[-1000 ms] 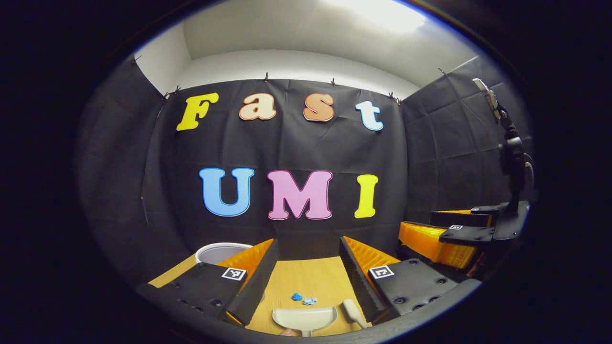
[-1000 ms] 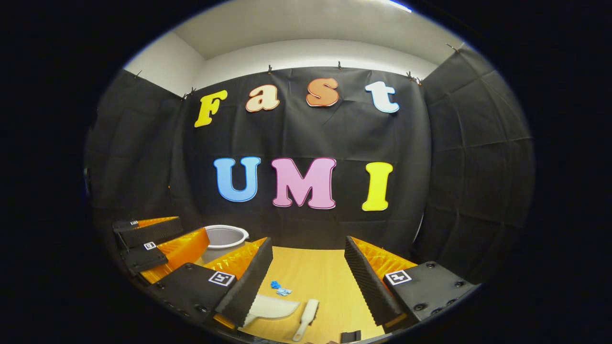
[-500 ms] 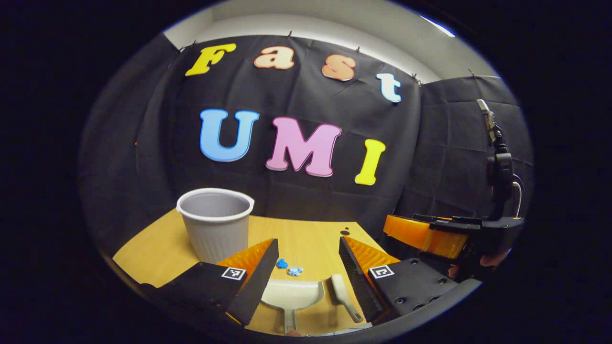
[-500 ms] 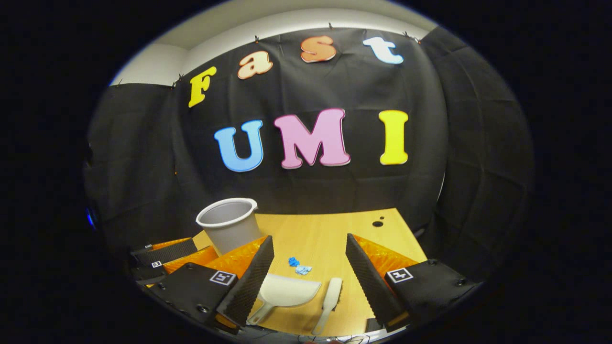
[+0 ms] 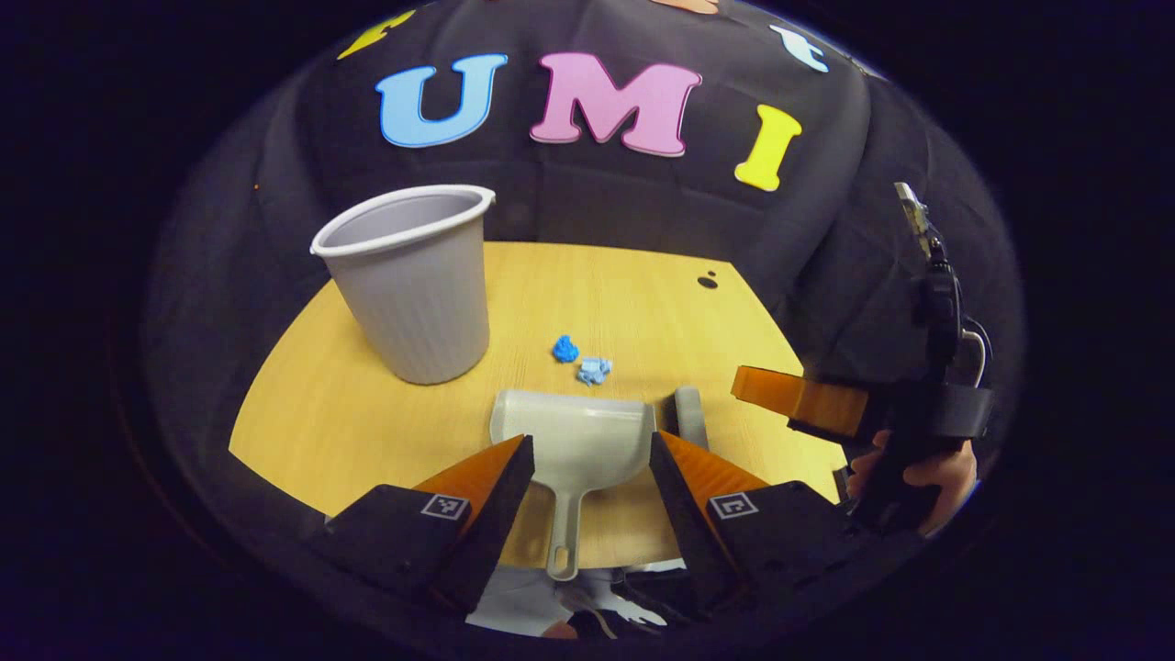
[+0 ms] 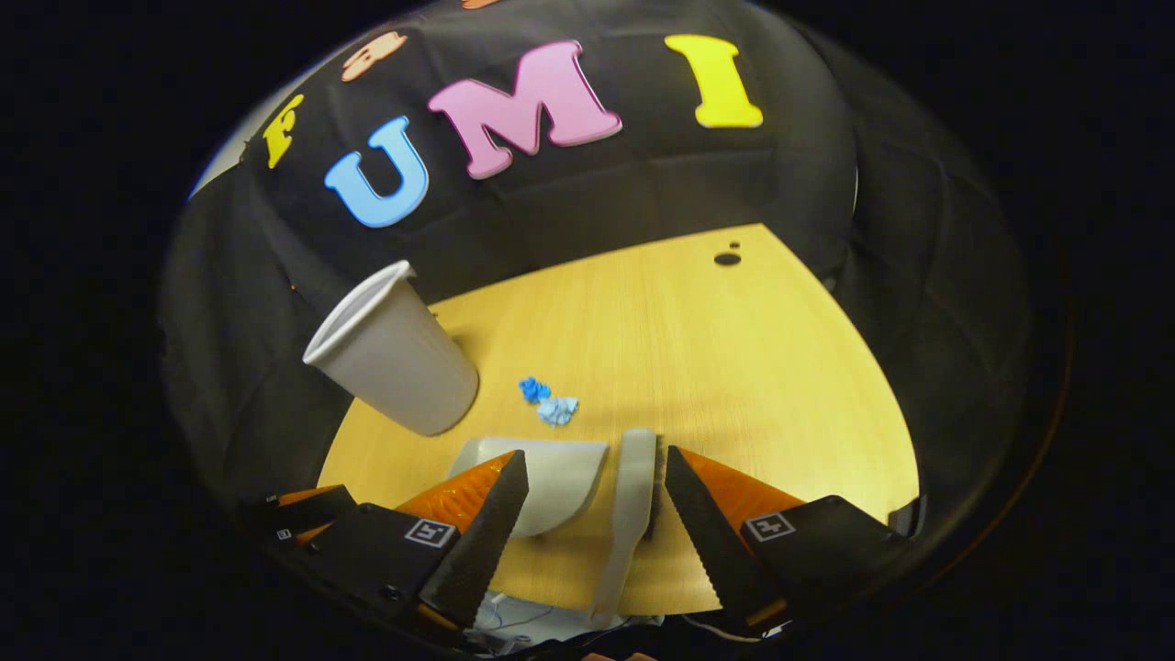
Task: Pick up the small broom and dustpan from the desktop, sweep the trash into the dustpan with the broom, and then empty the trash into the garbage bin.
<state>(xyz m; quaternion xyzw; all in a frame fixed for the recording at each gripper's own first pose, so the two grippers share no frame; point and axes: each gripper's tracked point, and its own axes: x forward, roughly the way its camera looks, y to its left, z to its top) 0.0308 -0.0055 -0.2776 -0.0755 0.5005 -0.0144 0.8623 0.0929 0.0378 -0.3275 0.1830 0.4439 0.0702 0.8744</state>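
Observation:
A pale grey dustpan (image 5: 574, 436) lies near the table's front edge, handle toward me. My left gripper (image 5: 590, 445) hovers open above it, fingers either side of the handle without touching. The small pale broom (image 5: 688, 415) lies just right of the pan. In the right gripper view the broom (image 6: 633, 487) runs between the open fingers of my right gripper (image 6: 595, 457), with the dustpan (image 6: 551, 473) partly behind the left finger. Two blue scraps of trash (image 5: 580, 360) (image 6: 549, 402) lie just beyond the pan. The grey garbage bin (image 5: 408, 280) (image 6: 395, 353) stands at the left.
The wooden table (image 5: 312, 404) (image 6: 780, 367) has a small dark hole (image 6: 727, 259) at its far right. In the left gripper view a hand (image 5: 918, 477) holds the right gripper (image 5: 808, 399) at the right. The left gripper (image 6: 303, 509) shows low at the left in the right gripper view.
Both grippers have tipped downward and come in over the table's front edge. The dustpan now sits between the left fingers and the broom between the right fingers. Nothing on the table has moved.

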